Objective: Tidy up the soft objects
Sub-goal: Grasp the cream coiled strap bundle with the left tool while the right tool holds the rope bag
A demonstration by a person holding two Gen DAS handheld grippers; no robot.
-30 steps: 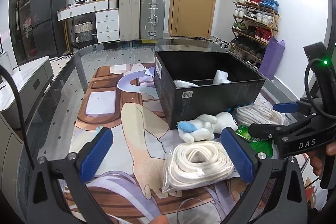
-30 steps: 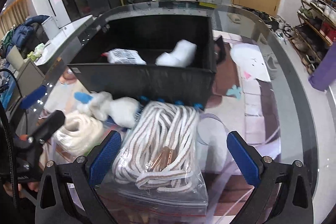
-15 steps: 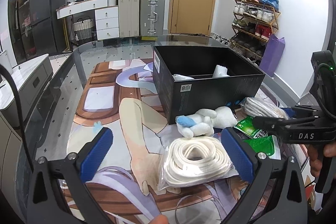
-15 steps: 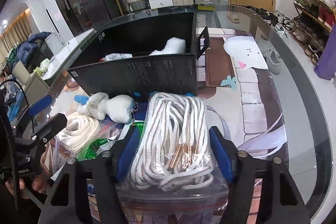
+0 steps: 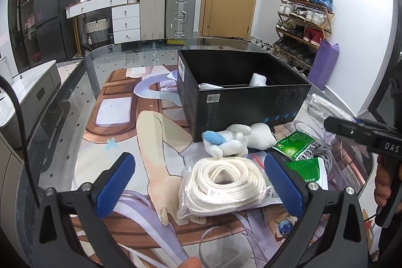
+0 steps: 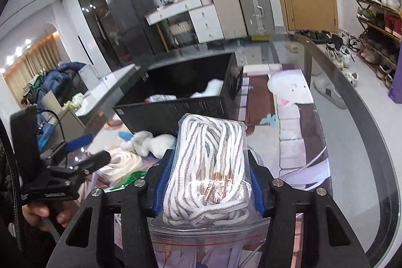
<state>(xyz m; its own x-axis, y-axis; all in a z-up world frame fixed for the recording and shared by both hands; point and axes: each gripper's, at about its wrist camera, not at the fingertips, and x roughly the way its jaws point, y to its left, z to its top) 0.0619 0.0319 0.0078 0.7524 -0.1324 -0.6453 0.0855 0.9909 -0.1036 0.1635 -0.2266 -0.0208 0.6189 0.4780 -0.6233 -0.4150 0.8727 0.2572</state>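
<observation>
Clamping bagged striped rope, right gripper jaws just closing, lifting before black box near rim; left gripper hovering spread over bagged white rope.

Right gripper jaws just closed, clamped on a bag, left gripper spread wide

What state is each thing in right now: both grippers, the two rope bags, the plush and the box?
Right gripper: jaws just closed, shut on the striped rope bag.
Left gripper: open, empty.
White rope bag: flat on the table, ungripped.
Plush toy: lying against the black box.
Black box: open-topped, white items inside.
</observation>
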